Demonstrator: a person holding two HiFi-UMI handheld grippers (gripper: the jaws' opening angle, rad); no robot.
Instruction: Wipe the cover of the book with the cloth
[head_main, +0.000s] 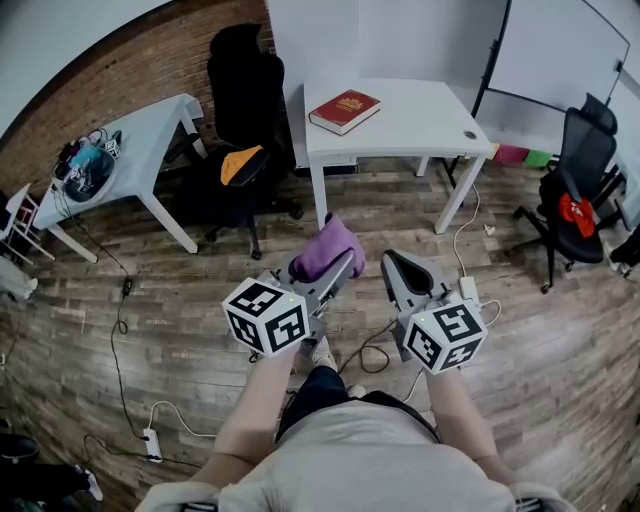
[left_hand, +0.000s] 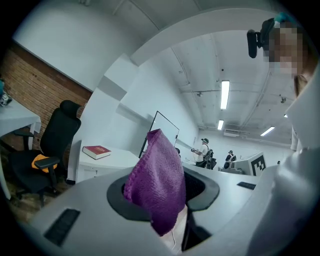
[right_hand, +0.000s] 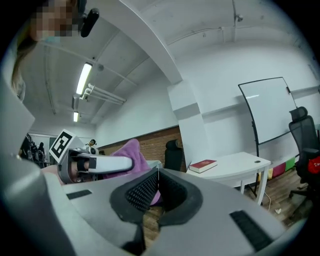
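A red book (head_main: 345, 109) lies on the white table (head_main: 420, 125) far ahead of me; it also shows in the left gripper view as a red book (left_hand: 96, 151) and in the right gripper view as a red book (right_hand: 203, 165). My left gripper (head_main: 340, 268) is shut on a purple cloth (head_main: 327, 247), which bunches up between its jaws as the purple cloth (left_hand: 156, 182). My right gripper (head_main: 392, 262) is held beside it, shut with nothing between its jaws. Both grippers are held near my body, well short of the table.
A black office chair (head_main: 240, 120) with an orange item on its seat stands left of the white table. A second white table (head_main: 130, 150) with cables is at far left. Another black chair (head_main: 580, 190) stands right. A whiteboard (head_main: 560, 50) is behind. Cables and a power strip (head_main: 152, 444) lie on the wooden floor.
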